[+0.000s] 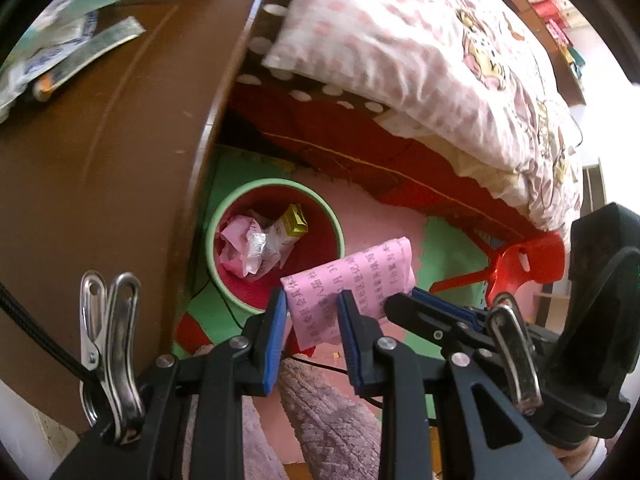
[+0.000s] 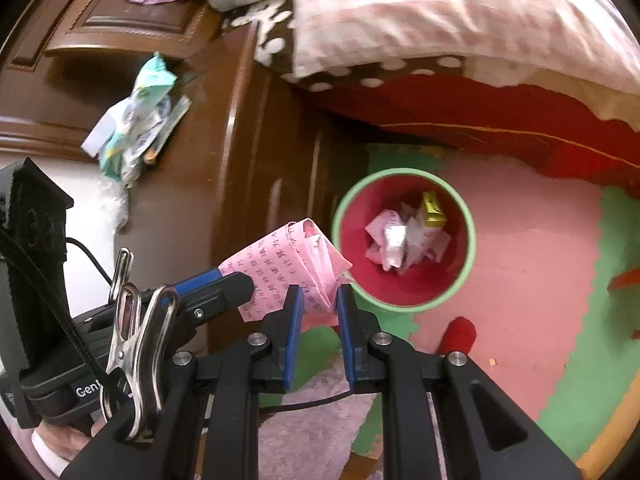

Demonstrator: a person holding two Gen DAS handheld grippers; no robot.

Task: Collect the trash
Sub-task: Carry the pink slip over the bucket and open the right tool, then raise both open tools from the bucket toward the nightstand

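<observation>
I had the pink printed paper (image 1: 352, 280) pinched from two sides: my left hand-held gripper (image 1: 312, 300) was clamped on one folded edge of it, and my right hand-held gripper (image 2: 318, 292) was clamped on the crumpled end, so the sheet hung between the two tools above the floor. In the left wrist view the right tool came in from the right, its blue-padded fingers (image 1: 440, 300) meeting the paper; in the right wrist view the left tool came in from the left the same way. Below and just beyond the paper stood the round bin (image 2: 404, 240), red inside with a pale green rim, on the pink and green foam floor mat (image 2: 540, 260). It already held crumpled pink and white scraps (image 2: 396, 240) and a small yellow packet (image 2: 432, 210). The bin sat just beside the brown wooden desk (image 1: 100, 160), which carried a teal and white wipes pack (image 2: 136, 120). The bed (image 1: 420, 40), with its pink patterned quilt, overhung the mat behind the bin.
</observation>
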